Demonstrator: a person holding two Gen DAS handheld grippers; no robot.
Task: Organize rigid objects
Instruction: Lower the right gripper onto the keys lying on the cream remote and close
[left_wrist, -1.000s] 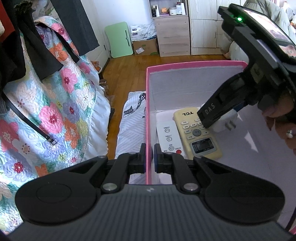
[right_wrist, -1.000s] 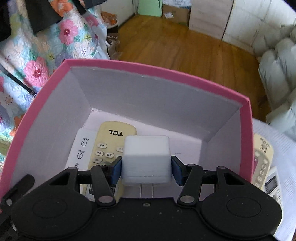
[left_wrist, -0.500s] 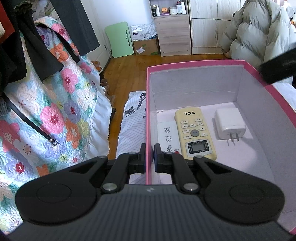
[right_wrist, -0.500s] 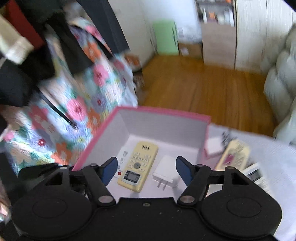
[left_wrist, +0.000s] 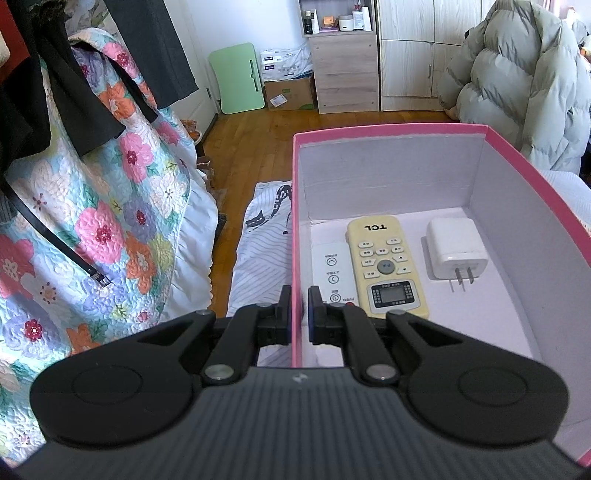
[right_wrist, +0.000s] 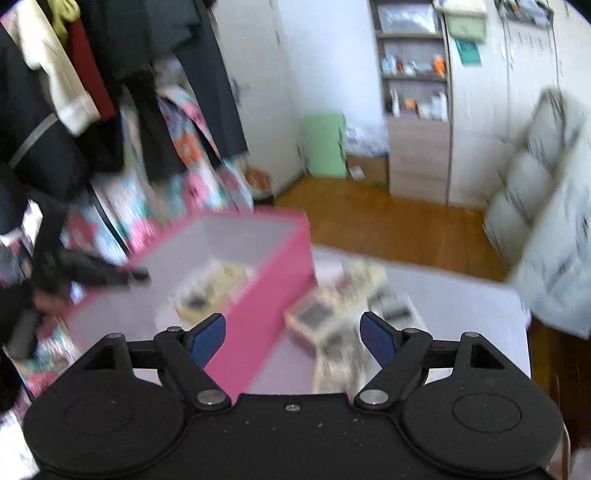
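Three things lie on the floor of the pink box (left_wrist: 373, 130) in the left wrist view: one thin white remote (left_wrist: 333, 269) at lower centre against the left wall, one cream remote (left_wrist: 386, 264) just to its right, and one white charger (left_wrist: 456, 248) further right, set apart from the cream one with its two prongs pointing toward the bottom of the frame. Only the cream remote carries writing that reads clearly: "TCL", upside down at its far end; the small marks beside the white remote's round buttons are too fine to read. One left claw (left_wrist: 298, 309) at lower centre is clenched on the box's left wall, one finger outside and one inside. In the blurred right wrist view, one right claw (right_wrist: 293, 339) at lower centre is released, its blue pads (right_wrist: 207, 338) spread wide with nothing between them, hanging above the right side of the box (right_wrist: 266, 306). Several more remotes (right_wrist: 332, 314) lie in a loose heap on the white bed cover (right_wrist: 461, 306) just right of the box at centre frame; their number and labels cannot be told through the blur.
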